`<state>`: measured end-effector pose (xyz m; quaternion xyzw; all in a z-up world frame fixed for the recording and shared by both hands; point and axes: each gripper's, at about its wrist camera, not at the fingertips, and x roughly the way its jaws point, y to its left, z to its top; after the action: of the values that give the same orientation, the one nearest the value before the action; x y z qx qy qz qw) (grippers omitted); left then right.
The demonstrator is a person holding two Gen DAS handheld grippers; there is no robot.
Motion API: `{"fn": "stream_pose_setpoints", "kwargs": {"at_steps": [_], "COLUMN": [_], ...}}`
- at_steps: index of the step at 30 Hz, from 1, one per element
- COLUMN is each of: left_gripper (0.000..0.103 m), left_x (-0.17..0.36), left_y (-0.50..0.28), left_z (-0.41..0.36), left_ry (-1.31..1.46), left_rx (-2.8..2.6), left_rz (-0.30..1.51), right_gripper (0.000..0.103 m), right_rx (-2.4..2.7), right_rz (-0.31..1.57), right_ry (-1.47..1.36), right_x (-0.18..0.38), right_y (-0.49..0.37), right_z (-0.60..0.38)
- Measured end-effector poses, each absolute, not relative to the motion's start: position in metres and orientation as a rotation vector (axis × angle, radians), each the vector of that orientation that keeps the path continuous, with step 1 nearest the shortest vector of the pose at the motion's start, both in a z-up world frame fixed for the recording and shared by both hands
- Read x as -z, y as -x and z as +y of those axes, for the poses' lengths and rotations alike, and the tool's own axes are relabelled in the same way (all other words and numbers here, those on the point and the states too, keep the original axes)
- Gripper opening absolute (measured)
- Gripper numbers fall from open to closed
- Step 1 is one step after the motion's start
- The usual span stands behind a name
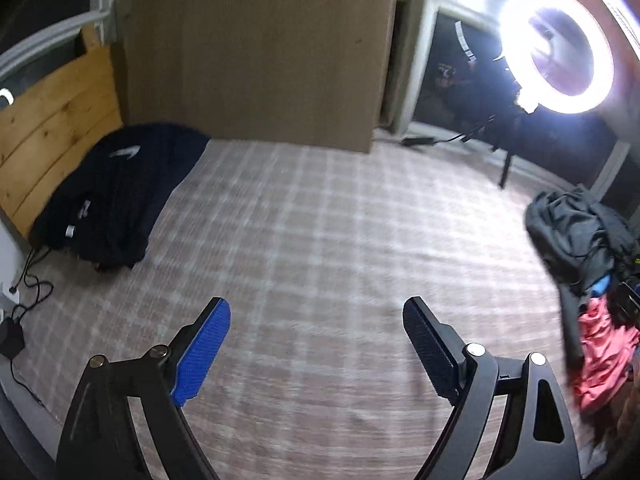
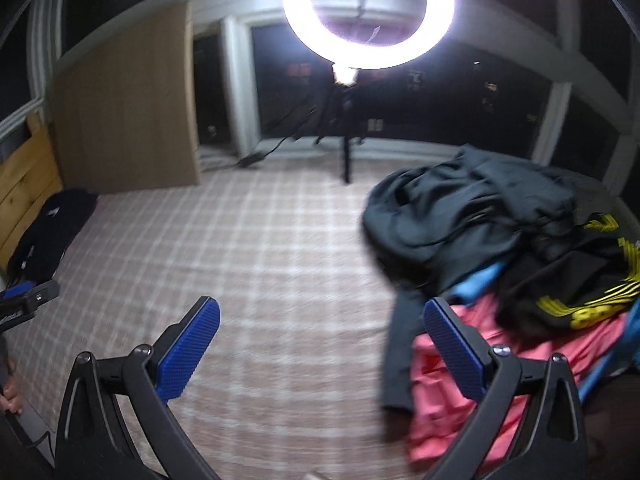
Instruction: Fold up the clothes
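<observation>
Left gripper (image 1: 316, 320): jaws spread wide with nothing between them, hanging over bare plaid bedcover (image 1: 320, 220); one pad is blue, the other looks dark.
Right gripper (image 2: 320, 320): likewise parted and empty-handed, both pads blue; its right finger (image 2: 456, 348) sits in front of the pink garment (image 2: 452, 396), though whether it touches the cloth cannot be told.
Unfolded pile (image 2: 500, 248): heaped at the right side of the bed, a dark grey garment (image 2: 460, 216) on top, a black piece with yellow stripes (image 2: 580, 304) beside it, a bit of light blue (image 2: 476, 284) peeking out between, the pink one lowest and nearest.
Folded clothes (image 1: 116, 200): a dark navy stack (a pale logo shows on top) at the far left, against the wooden headboard (image 1: 52, 132).
Background: a lit ring light (image 2: 368, 12) on a stand before dark windows; a brown panel (image 1: 260, 48) stands upright behind the bed.
Picture quality: blurred throughout.
</observation>
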<state>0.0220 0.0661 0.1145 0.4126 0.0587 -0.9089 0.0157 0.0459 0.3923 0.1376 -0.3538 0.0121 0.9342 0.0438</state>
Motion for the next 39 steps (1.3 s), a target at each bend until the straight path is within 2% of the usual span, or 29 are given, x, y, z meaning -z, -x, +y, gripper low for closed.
{"fn": "stream_pose_setpoints", "kwargs": {"at_steps": [10,19,22,28,29,30,31,32,33,36,39], "left_gripper": [0.092,0.099,0.099,0.099,0.099,0.099,0.099,0.099,0.099,0.099,0.099], "left_x": [-0.165,-0.192,-0.196,-0.199,-0.199,-0.199,-0.199,-0.199,-0.199,-0.2,-0.203], "left_y": [-0.023,-0.03,-0.028,-0.023,-0.022,-0.022,-0.022,-0.022,-0.021,-0.021,-0.022], "left_z": [0.147,0.22,0.238,0.257,0.257,0.256,0.255,0.253,0.25,0.238,0.224], "left_ry": [-1.236,-1.243,-1.258,-1.284,-1.289,-1.293,-1.297,-1.297,-1.297,-1.291,-1.287], "left_rx": [3.022,3.162,3.178,3.173,3.166,3.157,3.147,3.138,3.128,3.097,3.085], "left_rz": [0.101,0.023,-0.034,-0.115,-0.125,-0.134,-0.142,-0.145,-0.148,-0.142,-0.124], "right_gripper": [0.103,0.103,0.103,0.101,0.096,0.072,0.032,0.015,0.005,0.003,0.002], "right_rx": [-2.827,-2.625,-2.565,-2.649,-2.641,-2.631,-2.619,-2.61,-2.606,-2.614,-2.702], "right_rz": [-0.056,-0.143,-0.207,-0.099,-0.088,-0.078,-0.068,-0.048,-0.007,0.121,0.495], "right_ry": [0.877,0.863,0.905,1.189,1.257,1.325,1.393,1.449,1.478,1.493,1.279], "right_x": [-0.189,-0.186,-0.182,-0.159,-0.152,-0.145,-0.138,-0.133,-0.131,-0.133,-0.176], "right_y": [-0.064,-0.066,-0.06,-0.034,-0.03,-0.027,-0.024,-0.022,-0.024,-0.032,-0.054], "right_z": [0.458,0.593,0.634,0.694,0.697,0.701,0.704,0.707,0.712,0.725,0.749]}}
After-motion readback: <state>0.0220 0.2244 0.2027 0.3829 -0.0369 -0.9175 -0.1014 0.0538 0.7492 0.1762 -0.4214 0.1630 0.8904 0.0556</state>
